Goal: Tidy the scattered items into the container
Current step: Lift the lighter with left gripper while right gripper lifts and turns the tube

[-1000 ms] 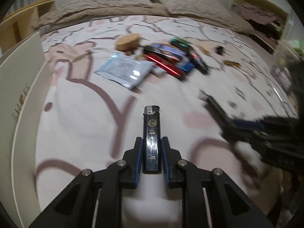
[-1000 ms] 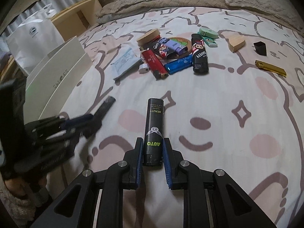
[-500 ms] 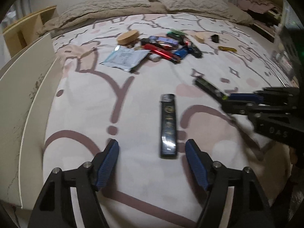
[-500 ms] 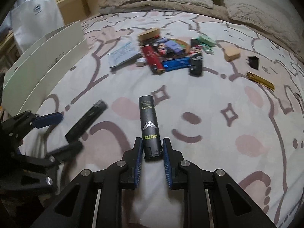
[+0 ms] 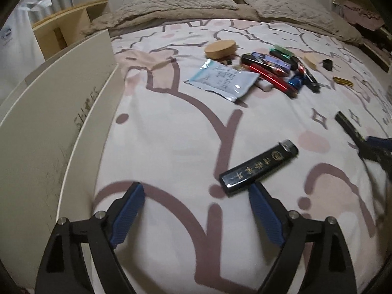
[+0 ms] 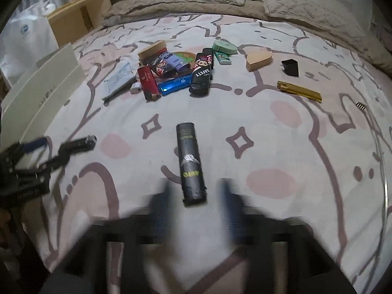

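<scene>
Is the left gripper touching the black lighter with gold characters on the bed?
Apart. In the left wrist view, the left gripper is wide open, and the black lighter with gold characters lies flat on the patterned bedsheet just beyond its blue fingertips, with sheet visible between.

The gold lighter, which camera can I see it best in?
The right wrist view. There the gold lighter lies whole and bright on the bedspread, right of the pile. In the left wrist view it is only a tiny gold sliver far away near the edge.

Both wrist views look low and forward along their tongs across the bed [image 5: 171,147], sharing the clutter pile [image 6: 176,73] ahead.
</scene>
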